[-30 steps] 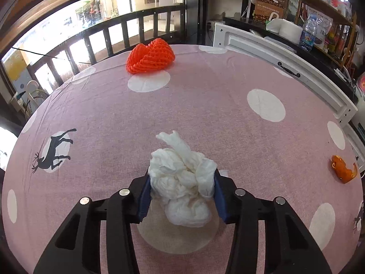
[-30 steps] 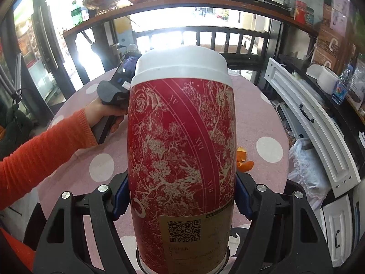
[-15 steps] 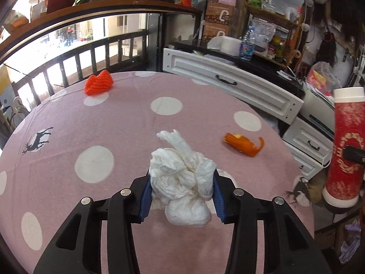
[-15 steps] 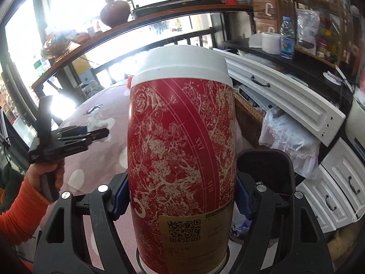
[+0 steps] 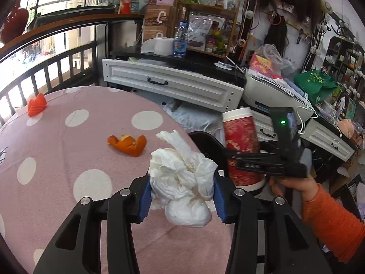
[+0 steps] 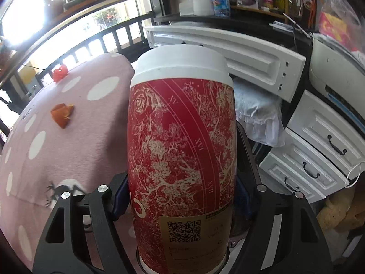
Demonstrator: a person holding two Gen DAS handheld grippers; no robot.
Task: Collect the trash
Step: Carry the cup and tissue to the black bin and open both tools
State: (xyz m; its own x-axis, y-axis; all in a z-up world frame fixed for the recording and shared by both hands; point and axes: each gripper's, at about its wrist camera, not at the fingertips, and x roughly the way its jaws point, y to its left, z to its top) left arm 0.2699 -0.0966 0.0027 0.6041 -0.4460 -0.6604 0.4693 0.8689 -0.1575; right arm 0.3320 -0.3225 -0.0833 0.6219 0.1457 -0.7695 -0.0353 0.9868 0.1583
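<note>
My left gripper (image 5: 182, 202) is shut on a crumpled white tissue (image 5: 182, 180) and holds it above the right edge of the pink dotted table (image 5: 68, 182). My right gripper (image 6: 182, 199) is shut on a tall red paper cup with a white lid (image 6: 182, 150); the cup also shows in the left wrist view (image 5: 243, 150), off the table's right edge above a black bin (image 5: 205, 142). An orange peel (image 5: 127, 145) lies on the table, also in the right wrist view (image 6: 62, 114). A red foam fruit net (image 5: 36, 105) lies at the far left edge.
White drawer units (image 6: 319, 150) and a white panel (image 5: 173, 86) stand beyond the table on the right. A clear plastic bag (image 6: 260, 114) lies between table and drawers. A dark railing (image 5: 45, 68) runs behind the table. Cluttered shelves (image 5: 205, 22) stand behind.
Both grippers have swung to the right, from over the table towards its right edge and the black bin. Each keeps its hold on the tissue and the cup.
</note>
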